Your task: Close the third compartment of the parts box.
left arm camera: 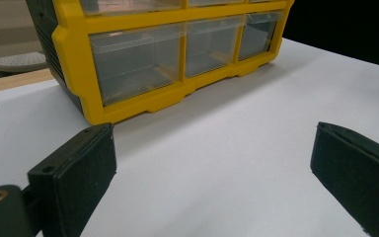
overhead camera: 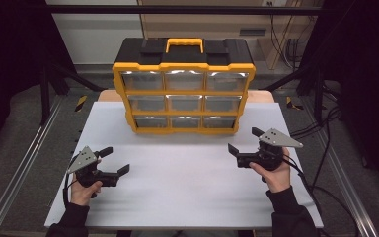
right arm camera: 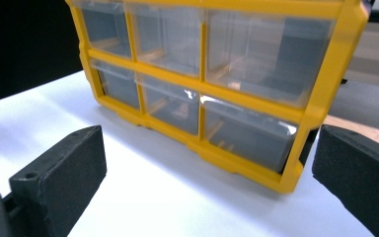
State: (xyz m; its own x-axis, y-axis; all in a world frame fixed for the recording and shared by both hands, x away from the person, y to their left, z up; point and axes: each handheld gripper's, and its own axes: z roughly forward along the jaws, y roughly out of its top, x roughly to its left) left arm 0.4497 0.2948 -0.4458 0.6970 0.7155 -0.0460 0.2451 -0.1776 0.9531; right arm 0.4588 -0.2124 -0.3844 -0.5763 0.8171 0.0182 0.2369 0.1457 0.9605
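The organizer [overhead camera: 183, 86] is standing upright at the top centre of the frame, on the far part of the white surface [overhead camera: 177, 173]. The left gripper [overhead camera: 114, 160] at lower left and the right gripper [overhead camera: 245, 139] at right are both holding their jaws spread wide, gripping nothing, well apart from it.

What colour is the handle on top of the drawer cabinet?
Yellow, the handle matches the drawer cabinet frame; the high view shows it best.

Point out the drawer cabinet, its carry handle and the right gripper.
Drawer cabinet [overhead camera: 183, 91], high view, yellow front frame between drawers.
Carry handle [overhead camera: 184, 42], high view, top bar of the yellow handle.
Right gripper [overhead camera: 245, 140], high view, midway between its open jaws.
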